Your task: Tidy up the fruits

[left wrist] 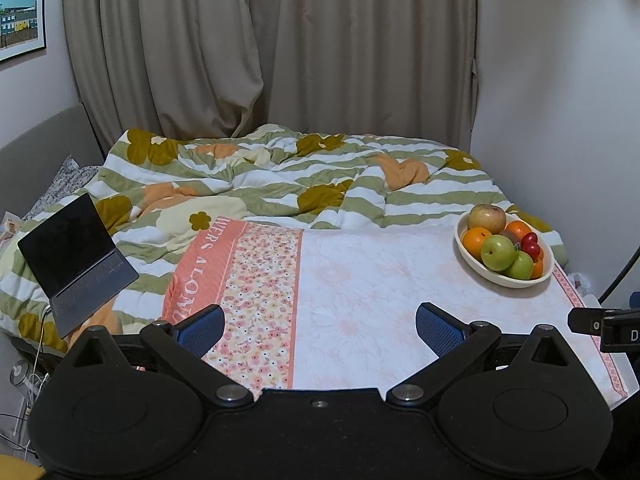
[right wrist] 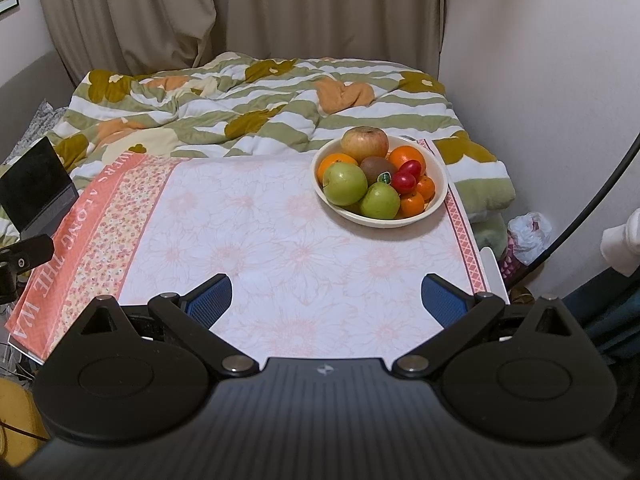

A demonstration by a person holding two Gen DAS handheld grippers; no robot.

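A cream bowl [right wrist: 439, 196] stands at the far right of the cloth-covered table [right wrist: 260, 232]. It holds a reddish-yellow apple [right wrist: 365, 142], two green apples [right wrist: 345, 184], oranges [right wrist: 407, 157], a kiwi [right wrist: 376, 168], two small red fruits [right wrist: 406, 179] and small tangerines [right wrist: 412, 203]. The bowl also shows in the left wrist view [left wrist: 472, 262]. My left gripper [left wrist: 320, 328] is open and empty over the table's near middle. My right gripper [right wrist: 326, 298] is open and empty, short of the bowl.
An open laptop [left wrist: 78, 252] sits on the bed at the left. A green floral quilt [left wrist: 280, 176] lies behind the table. Curtains [left wrist: 280, 40] hang at the back. A wall is at the right. A plastic bag [right wrist: 528, 236] lies on the floor at the right.
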